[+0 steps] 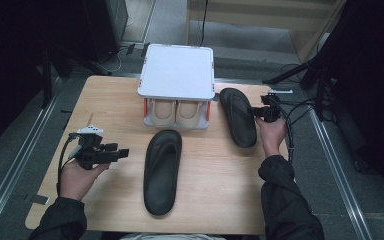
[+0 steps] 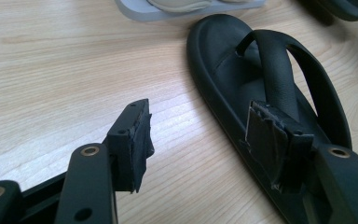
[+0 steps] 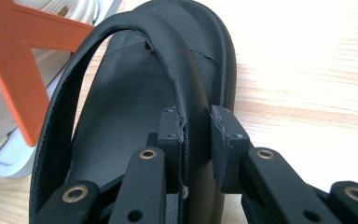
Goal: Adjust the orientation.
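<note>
Wooden table (image 1: 110,100) carries a white rack (image 1: 177,70) with beige shoes (image 1: 176,113) already on its lower shelf. Two black sandals remain outside: one (image 1: 162,170) lies mid-table beside the wide-open left gripper (image 1: 119,153); the other (image 1: 237,116), right of the rack, has its strap pinched by the right gripper (image 3: 196,135).

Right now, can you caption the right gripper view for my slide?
Right hand-held gripper clamps the black flip-flop's strap beside the orange-framed shoe rack on the wooden table.

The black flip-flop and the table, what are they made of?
The black flip-flop looks like soft matte rubber or foam, with a leather-like strap showing fine grain and a stitched edge. The table looks like pale wood or wood-look laminate, with visible grain lines.
</note>
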`<state>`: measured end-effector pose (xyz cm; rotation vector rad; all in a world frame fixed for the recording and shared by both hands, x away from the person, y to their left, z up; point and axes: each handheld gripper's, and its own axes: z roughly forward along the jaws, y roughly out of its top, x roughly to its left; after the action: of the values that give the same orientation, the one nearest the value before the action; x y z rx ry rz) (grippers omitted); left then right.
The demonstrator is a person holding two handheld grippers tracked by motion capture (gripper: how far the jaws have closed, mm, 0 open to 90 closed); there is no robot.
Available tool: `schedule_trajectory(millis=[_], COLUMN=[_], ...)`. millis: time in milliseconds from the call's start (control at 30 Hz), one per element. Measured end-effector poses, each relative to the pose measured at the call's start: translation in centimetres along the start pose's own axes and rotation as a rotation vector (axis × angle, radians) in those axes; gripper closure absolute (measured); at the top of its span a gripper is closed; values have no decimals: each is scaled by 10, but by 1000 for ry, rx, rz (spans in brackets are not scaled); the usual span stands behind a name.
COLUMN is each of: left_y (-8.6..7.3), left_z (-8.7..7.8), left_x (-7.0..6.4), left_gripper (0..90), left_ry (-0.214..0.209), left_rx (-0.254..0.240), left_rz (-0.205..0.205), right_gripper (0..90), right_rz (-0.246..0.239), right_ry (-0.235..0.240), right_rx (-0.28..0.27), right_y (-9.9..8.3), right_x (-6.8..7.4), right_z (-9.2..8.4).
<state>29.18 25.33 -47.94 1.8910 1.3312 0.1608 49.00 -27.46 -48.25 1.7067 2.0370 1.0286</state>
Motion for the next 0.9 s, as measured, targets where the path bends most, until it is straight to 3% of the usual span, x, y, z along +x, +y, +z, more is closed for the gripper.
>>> schedule_trajectory(millis=[633, 900], left_y=[18, 24], left_z=[20, 28], left_x=[-5, -10], left_gripper=[401, 401], left_ry=[-48, -61], left_rx=[33, 42], left_rz=[39, 61], right_gripper=[766, 766], right_rz=[-20, -18], right_ry=[31, 48], right_rx=[10, -6], right_y=[-27, -39], right_x=[16, 21], right_z=[-36, -61])
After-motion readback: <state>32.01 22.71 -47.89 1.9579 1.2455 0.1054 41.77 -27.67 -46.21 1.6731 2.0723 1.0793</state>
